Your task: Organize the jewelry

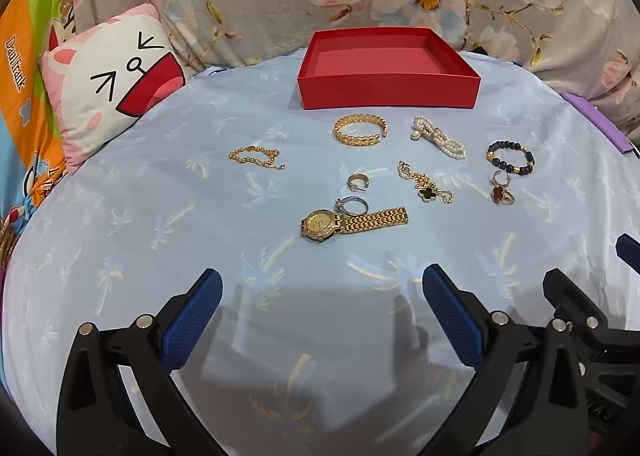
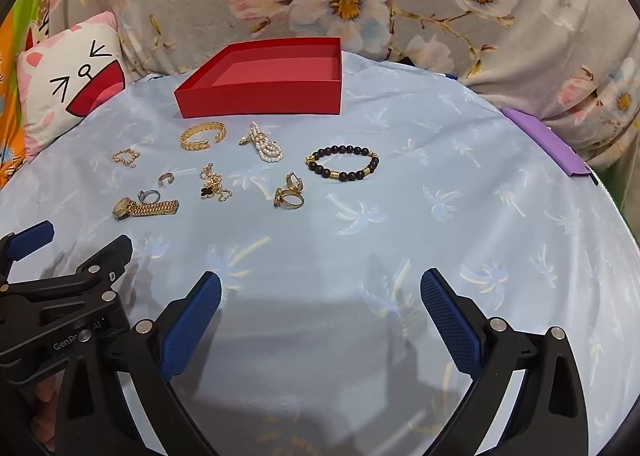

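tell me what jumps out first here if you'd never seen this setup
The empty red box at the far edge of the pale blue cloth. In front of it lies scattered jewelry, with a gold watch nearest and a dark bead bracelet off to the right.

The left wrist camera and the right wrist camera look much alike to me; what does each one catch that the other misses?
Only the left view shows the orange printed cloth with its lettering. Only the right view shows the other gripper's printed label. Both share the empty red box, gold watch, gold leaf bangle, pearl strand, dark bead bracelet, cat pillow, and open grippers: left gripper, right gripper.
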Action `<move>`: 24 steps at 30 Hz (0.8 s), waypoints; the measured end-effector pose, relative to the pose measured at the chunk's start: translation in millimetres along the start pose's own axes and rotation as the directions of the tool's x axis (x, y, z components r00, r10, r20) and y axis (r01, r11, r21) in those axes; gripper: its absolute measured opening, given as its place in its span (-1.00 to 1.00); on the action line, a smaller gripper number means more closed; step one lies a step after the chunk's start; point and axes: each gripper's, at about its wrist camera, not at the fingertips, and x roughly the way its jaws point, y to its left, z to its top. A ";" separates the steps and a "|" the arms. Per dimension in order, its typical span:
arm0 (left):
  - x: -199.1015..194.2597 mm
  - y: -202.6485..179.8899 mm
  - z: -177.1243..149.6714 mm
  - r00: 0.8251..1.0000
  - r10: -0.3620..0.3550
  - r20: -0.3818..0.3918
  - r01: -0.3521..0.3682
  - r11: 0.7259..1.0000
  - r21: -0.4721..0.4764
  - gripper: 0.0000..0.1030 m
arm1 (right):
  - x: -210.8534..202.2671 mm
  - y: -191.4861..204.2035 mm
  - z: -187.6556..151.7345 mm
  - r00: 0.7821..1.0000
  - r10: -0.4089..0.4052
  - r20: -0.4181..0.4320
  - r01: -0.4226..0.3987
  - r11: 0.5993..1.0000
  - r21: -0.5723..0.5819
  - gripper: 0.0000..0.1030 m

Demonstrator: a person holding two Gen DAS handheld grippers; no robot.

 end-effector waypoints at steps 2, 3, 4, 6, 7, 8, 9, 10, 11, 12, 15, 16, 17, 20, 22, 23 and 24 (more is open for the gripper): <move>-0.9 -0.8 -0.1 1.000 0.004 0.004 -0.004 1.000 0.002 0.90 | 0.0 -1.1 0.0 1.000 -0.002 0.000 0.002 1.000 0.001 0.90; -1.3 -1.2 -0.2 1.000 0.007 0.007 -0.007 1.000 0.003 0.90 | -0.1 -1.4 -0.1 1.000 -0.003 0.000 0.003 1.000 0.001 0.90; -1.8 -1.5 -0.2 1.000 0.009 0.009 -0.009 1.000 0.003 0.90 | -0.1 -1.4 -0.1 1.000 -0.003 0.000 0.003 1.000 0.000 0.90; 0.5 -5.0 -0.2 1.000 0.007 0.009 -0.007 1.000 0.005 0.89 | 0.0 -0.7 -0.1 1.000 -0.004 -0.001 0.004 1.000 -0.003 0.90; 0.5 -5.5 -0.3 1.000 0.008 0.011 -0.008 1.000 0.005 0.89 | -0.2 -0.1 -0.1 1.000 -0.005 0.000 0.005 1.000 -0.004 0.90; 0.4 -6.0 -0.3 1.000 0.009 0.013 -0.009 1.000 0.004 0.89 | -0.3 0.6 -0.1 1.000 -0.005 0.000 0.005 1.000 -0.006 0.90; 0.3 -6.5 -0.4 1.000 0.010 0.015 -0.010 1.000 0.004 0.89 | 0.7 -7.9 -0.1 1.000 0.008 0.001 -0.008 1.000 0.011 0.90; -2.9 -1.9 0.0 1.000 0.006 0.016 -0.006 1.000 0.007 0.89 | 1.1 -7.2 -0.1 1.000 0.009 -0.001 -0.009 1.000 0.013 0.90; -3.3 -1.8 0.1 1.000 0.006 0.017 -0.006 1.000 0.007 0.89 | 0.7 -6.2 -0.1 1.000 0.010 -0.001 -0.010 1.000 0.013 0.90; -3.7 -1.6 0.1 1.000 0.007 0.018 -0.007 1.000 0.008 0.89 | 0.3 -5.0 -0.1 1.000 0.009 -0.001 -0.009 1.000 0.013 0.90; -4.0 -1.7 0.2 1.000 0.008 0.018 -0.008 1.000 0.008 0.89 | -0.4 -2.5 -0.2 1.000 0.009 -0.001 -0.009 1.000 0.014 0.90; -3.8 -2.2 0.1 1.000 0.008 0.018 -0.008 1.000 0.007 0.88 | -0.6 -1.6 -0.2 1.000 0.009 0.000 -0.009 1.000 0.014 0.90; -4.2 -2.0 0.1 1.000 0.008 0.018 -0.008 1.000 0.007 0.88 | -0.7 -0.7 -0.2 1.000 0.009 0.000 -0.009 1.000 0.014 0.90; -6.4 -2.9 0.5 0.999 0.018 0.027 -0.018 1.000 0.010 0.88 | -1.2 1.0 -0.3 1.000 0.010 0.000 -0.010 1.000 0.015 0.90; -7.9 -2.9 1.6 0.999 0.024 0.031 -0.024 1.000 0.012 0.87 | -1.2 0.9 -0.2 1.000 0.010 0.000 -0.010 1.000 0.015 0.90; -8.3 -2.9 1.6 0.999 0.025 0.032 -0.025 1.000 0.012 0.87 | -1.2 0.9 -0.2 1.000 0.010 0.000 -0.010 1.000 0.015 0.90; -8.6 -2.9 1.8 0.999 0.025 0.032 -0.026 1.000 0.012 0.87 | -1.0 0.7 -0.2 1.000 0.010 0.000 -0.010 1.000 0.015 0.90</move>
